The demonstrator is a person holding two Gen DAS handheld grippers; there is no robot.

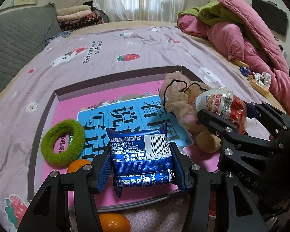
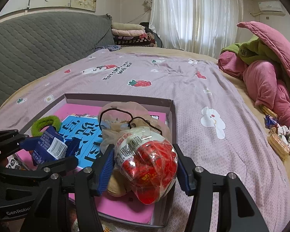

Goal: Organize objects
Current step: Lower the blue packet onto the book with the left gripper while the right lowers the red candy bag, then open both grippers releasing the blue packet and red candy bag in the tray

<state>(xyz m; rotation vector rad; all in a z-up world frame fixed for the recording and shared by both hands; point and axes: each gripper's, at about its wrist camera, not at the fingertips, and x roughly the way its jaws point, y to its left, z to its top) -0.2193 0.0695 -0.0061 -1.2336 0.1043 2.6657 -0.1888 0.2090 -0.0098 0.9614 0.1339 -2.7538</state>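
White curtains [image 2: 195, 15] glow (daylight behind) beyond the bed [image 2: 164, 81].

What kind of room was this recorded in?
Most likely a bedroom: a bed under a strawberry-print sheet, a heaped pink quilt at its edge, and folded blankets stacked beside a curtained window.

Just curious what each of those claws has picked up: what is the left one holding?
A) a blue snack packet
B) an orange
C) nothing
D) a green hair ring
A: the left gripper has its blue pads pressed on both sides of the blue snack packet, above the box; the green hair ring and an orange lie free.
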